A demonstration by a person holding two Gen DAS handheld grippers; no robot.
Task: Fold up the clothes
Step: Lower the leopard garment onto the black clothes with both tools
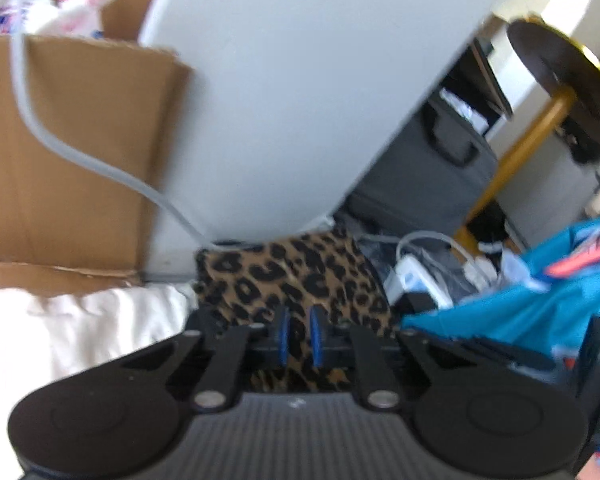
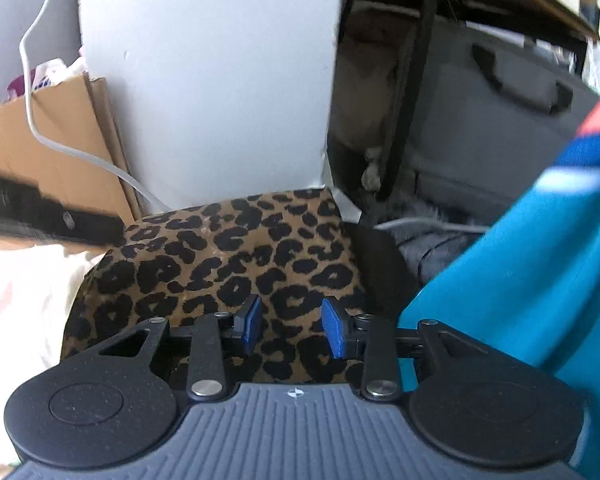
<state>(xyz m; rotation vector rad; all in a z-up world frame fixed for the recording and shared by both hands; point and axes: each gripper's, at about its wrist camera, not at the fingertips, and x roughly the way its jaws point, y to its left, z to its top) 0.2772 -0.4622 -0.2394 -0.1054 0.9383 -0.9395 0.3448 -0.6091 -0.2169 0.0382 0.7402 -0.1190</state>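
Leopard-print garment (image 2: pixel 228 256) lies on the pale bedding (image 2: pixel 24 280), spreading toward 12 o'clock from both tongs: left tongs (image 1: pixel 299 336) are nearly closed and seem to pinch its near edge, while right tongs (image 2: pixel 292 328) gape above it, gripping nothing.

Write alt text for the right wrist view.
The right gripper, its blue-padded jaws open, hovers over a leopard-print cloth. A teal garment hangs at right, with a brown cardboard box at left.
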